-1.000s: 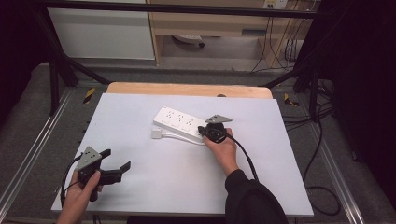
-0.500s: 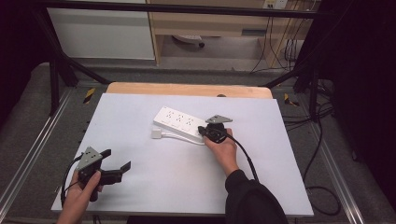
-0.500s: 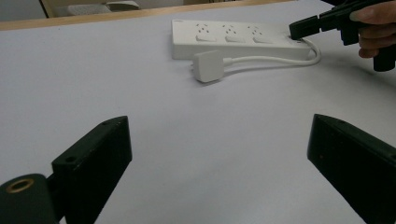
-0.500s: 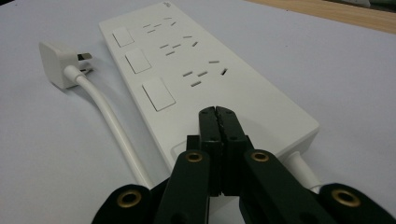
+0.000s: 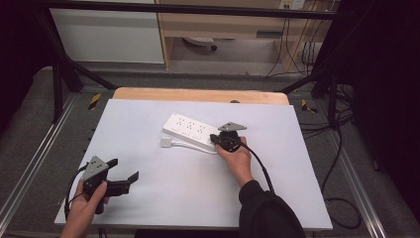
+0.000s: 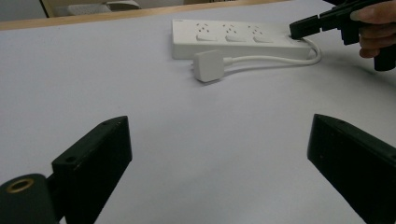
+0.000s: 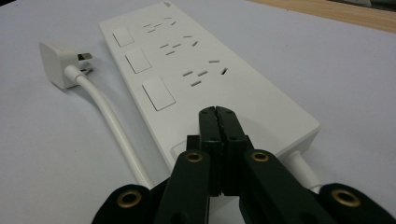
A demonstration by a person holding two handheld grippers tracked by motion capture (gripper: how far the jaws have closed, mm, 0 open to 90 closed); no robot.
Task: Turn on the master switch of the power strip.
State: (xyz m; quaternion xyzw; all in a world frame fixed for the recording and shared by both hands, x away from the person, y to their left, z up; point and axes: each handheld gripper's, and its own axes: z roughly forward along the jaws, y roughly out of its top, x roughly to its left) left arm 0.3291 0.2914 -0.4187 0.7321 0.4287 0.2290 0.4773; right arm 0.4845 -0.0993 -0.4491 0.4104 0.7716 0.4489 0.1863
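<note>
A white power strip (image 5: 190, 131) (image 6: 238, 38) (image 7: 201, 74) lies flat at the middle of the table, with three socket groups and three rocker switches. Its white cable (image 7: 109, 119) loops back to a white plug (image 5: 165, 143) (image 6: 208, 65) (image 7: 57, 64) lying beside it. My right gripper (image 5: 216, 138) (image 7: 217, 114) is shut, jaws pressed together with nothing between them, tips resting over the strip's near end by the cable exit. My left gripper (image 5: 124, 170) (image 6: 219, 154) is open near the table's front left corner, nothing between its jaws.
The white table sheet (image 5: 163, 188) ends at a wooden edge (image 5: 198, 95) at the back. Metal frame rails (image 5: 34, 163) run down both sides. A black cable (image 5: 260, 166) trails from the right gripper over the person's sleeve.
</note>
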